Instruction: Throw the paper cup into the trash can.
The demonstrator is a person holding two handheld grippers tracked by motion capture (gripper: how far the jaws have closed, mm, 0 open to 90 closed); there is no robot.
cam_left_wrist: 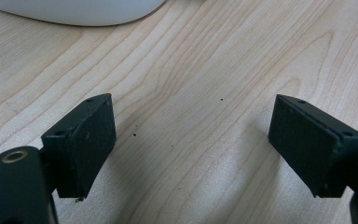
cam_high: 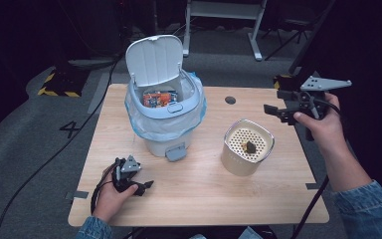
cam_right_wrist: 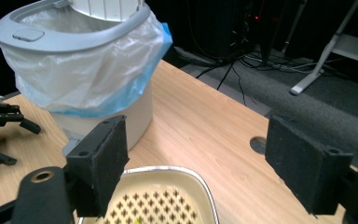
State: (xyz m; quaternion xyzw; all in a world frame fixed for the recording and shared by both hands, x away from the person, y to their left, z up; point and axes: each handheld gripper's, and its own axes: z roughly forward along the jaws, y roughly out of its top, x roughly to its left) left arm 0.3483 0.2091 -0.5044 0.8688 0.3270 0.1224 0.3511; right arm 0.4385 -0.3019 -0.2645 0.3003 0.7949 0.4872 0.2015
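The wooden surface [cam_high: 199,199] carries an open-lidded bin [cam_high: 164,107] lined with a plastic bag. Right of it stands a cream strainer pot [cam_high: 247,147] holding a small dark scrap [cam_high: 250,146]. The right gripper [cam_high: 281,112] hovers beyond the pot, fingers spread, empty. The left gripper [cam_high: 146,187] rests low, fingers released.

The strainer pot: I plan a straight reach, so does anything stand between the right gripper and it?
Nothing visible does. The right gripper hangs open above and beside the strainer pot, with bare table around it; the bin stands apart.
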